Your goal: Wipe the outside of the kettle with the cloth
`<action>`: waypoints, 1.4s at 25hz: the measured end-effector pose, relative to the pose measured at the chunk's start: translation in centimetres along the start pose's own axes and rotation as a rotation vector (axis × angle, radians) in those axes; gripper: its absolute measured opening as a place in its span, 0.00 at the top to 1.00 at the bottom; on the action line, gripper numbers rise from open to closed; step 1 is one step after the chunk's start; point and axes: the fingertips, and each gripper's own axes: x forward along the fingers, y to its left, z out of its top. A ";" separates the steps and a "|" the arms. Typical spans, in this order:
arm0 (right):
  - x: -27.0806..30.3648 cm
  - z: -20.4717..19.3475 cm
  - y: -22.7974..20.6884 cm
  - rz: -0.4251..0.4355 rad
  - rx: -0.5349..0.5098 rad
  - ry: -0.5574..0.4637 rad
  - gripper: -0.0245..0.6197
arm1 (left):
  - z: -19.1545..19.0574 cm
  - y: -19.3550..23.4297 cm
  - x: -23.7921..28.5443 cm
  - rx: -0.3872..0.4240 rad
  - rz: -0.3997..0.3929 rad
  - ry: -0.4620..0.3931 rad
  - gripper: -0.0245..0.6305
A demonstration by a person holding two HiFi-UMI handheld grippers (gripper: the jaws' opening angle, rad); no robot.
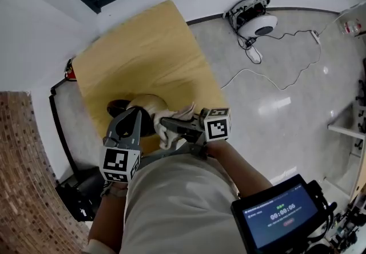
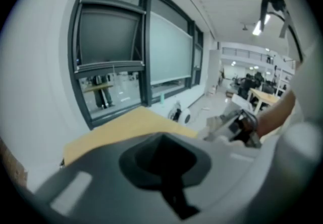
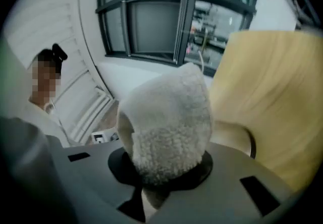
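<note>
Head view, tan table (image 1: 143,47) under kettle (image 1: 146,104), grey floor (image 1: 297,133) (cables (image 1: 251,55) trailing)

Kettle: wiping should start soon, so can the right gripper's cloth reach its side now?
Probably yes: the right gripper, shut on the cloth, sits right beside the kettle, with nothing visibly between them.

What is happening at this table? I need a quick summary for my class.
A person stands over a wooden table with a gripper in each hand. The right gripper is clamped on a fluffy white cloth and holds it beside the cream kettle, seemingly against its side. The left gripper hangs over the kettle's other side. Its own view shows the jaws together with nothing between them, so it is not gripping the kettle.
</note>
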 end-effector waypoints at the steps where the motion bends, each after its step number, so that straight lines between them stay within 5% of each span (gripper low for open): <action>1: -0.5 -1.5 1.4 0.058 0.030 0.077 0.82 | 0.0 0.4 0.0 -0.020 0.012 0.002 0.97; 4: -0.5 -6.6 3.7 0.128 -0.017 0.355 0.82 | 0.1 1.4 0.3 -0.104 0.038 0.000 0.97; 7: 2.6 -8.3 2.4 0.005 -0.138 0.478 0.82 | 0.2 2.8 0.6 -0.238 0.057 -0.009 0.97; 10: 2.8 -6.4 0.3 -0.127 -0.128 0.368 0.82 | -0.2 3.1 0.6 -0.397 0.051 -0.014 0.97; 15: -1.8 -0.8 -2.1 -0.199 -0.045 0.047 0.82 | -0.5 1.9 0.6 -0.501 0.037 -0.034 0.97; 18: -2.2 2.8 -4.0 -0.218 0.001 -0.163 0.82 | 0.2 -1.1 1.2 -0.526 -0.092 -0.006 0.98; 21: -2.4 5.7 -4.5 -0.287 -0.031 -0.230 0.82 | 2.0 -2.9 1.2 -0.424 -0.163 -0.031 0.98; 25: -1.0 10.3 3.0 -0.240 -0.430 -0.294 0.82 | 3.7 1.3 1.5 -0.104 -0.011 -0.083 0.98; 28: 3.1 10.3 3.0 -0.382 -0.776 -0.121 0.82 | 2.1 2.0 3.6 -0.003 -0.022 -0.002 0.98; 30: 4.2 9.3 0.2 -0.510 -0.906 -0.020 0.82 | 1.7 1.1 3.9 0.081 -0.021 0.010 0.98; 32: 2.0 9.8 -3.1 -0.602 -0.780 -0.123 0.82 | 1.4 -0.3 4.1 0.216 -0.008 0.033 0.98; 35: -1.2 9.5 -9.9 -0.660 -0.306 -0.234 0.82 | 0.8 -1.3 4.4 0.346 0.027 0.061 0.98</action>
